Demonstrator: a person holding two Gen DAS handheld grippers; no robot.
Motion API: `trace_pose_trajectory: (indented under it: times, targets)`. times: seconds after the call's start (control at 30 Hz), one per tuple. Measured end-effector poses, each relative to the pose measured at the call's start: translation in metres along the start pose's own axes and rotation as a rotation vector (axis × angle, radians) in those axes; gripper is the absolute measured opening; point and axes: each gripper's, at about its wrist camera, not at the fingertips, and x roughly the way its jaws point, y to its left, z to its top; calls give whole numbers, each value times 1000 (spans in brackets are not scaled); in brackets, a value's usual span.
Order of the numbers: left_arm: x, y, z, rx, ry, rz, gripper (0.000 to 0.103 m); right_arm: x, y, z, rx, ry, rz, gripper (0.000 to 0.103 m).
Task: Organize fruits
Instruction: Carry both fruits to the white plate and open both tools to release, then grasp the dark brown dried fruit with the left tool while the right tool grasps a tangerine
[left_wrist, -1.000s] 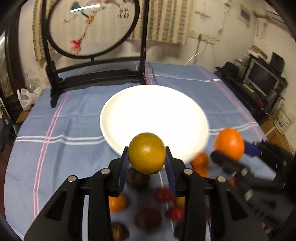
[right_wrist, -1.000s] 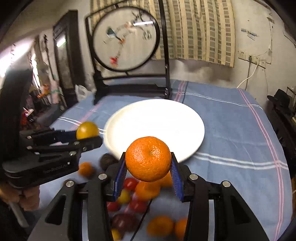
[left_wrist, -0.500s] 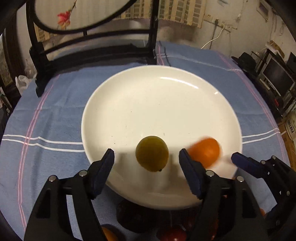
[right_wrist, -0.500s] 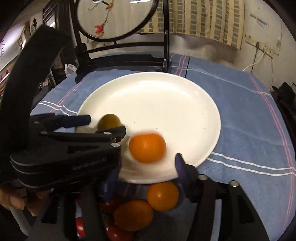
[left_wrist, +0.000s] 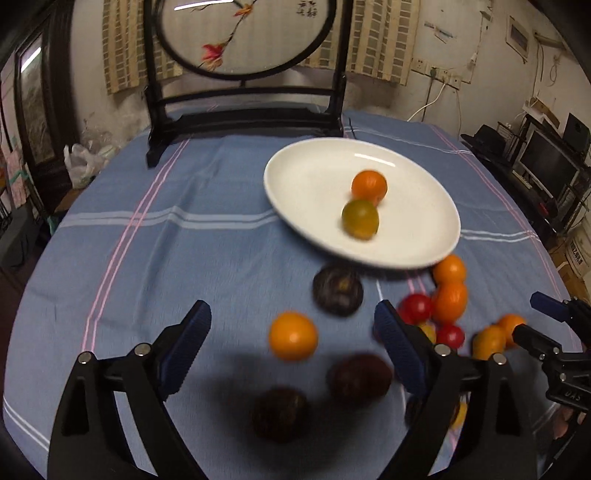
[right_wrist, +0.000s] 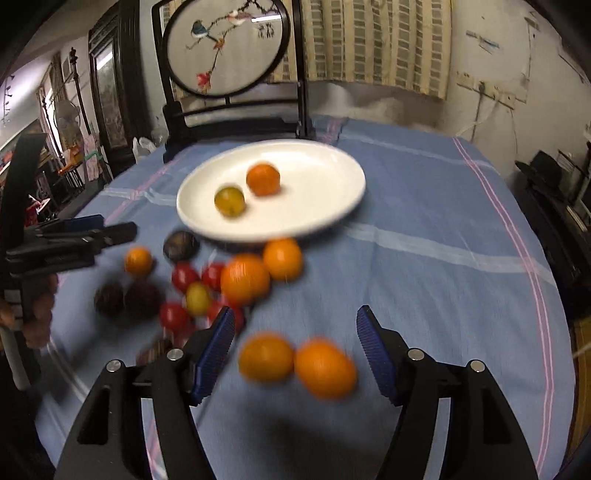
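A white plate (left_wrist: 306, 177) (right_wrist: 325, 173) on the blue cloth holds a yellow-green citrus (left_wrist: 360, 218) (right_wrist: 229, 201) and an orange mandarin (left_wrist: 369, 185) (right_wrist: 263, 179). My left gripper (left_wrist: 291, 332) is open and empty, above a loose mandarin (left_wrist: 293, 335) and dark passion fruits (left_wrist: 337, 290). My right gripper (right_wrist: 295, 339) is open and empty, above two mandarins (right_wrist: 266, 356) on the cloth. More mandarins (right_wrist: 245, 278), red tomatoes (right_wrist: 184, 277) and a yellow one (right_wrist: 198, 298) lie in front of the plate.
A black wooden stand with a round embroidered screen (left_wrist: 240, 110) (right_wrist: 229, 48) stands at the back of the table. The left gripper shows at the left edge of the right wrist view (right_wrist: 74, 236). Furniture and monitors (left_wrist: 546, 158) stand to the right.
Both grippers opened and dropped their fruit onto the plate, then pulled back towards me. The citrus and the mandarin now rest side by side on the plate.
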Motion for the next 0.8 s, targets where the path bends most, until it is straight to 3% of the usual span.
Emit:
trace_pose_trajectory:
  times: [0.33,0.47,0.7,0.73,0.77,0.8]
  targets:
    - [-18,17,-69,-35,48,7,89,4,-6,-46,39,87,-69,69]
    - [-18,22,-82,-36,64,12,89,19,-13,-47,42,127,-119,69]
    - [-8,23,-84,-41,100,15,89,36,-18,-27,24,124,-131,68]
    - [-7,23,-83,-40,100,16,89,38,-17,-24,17,123,-127,66]
    - [-6,21,-81,-32,101,16,89,39,-14,-22,1,118,-107,54]
    - [-4,21,-79,-26,103,19,89,39,-12,-20,-9,116,-82,36]
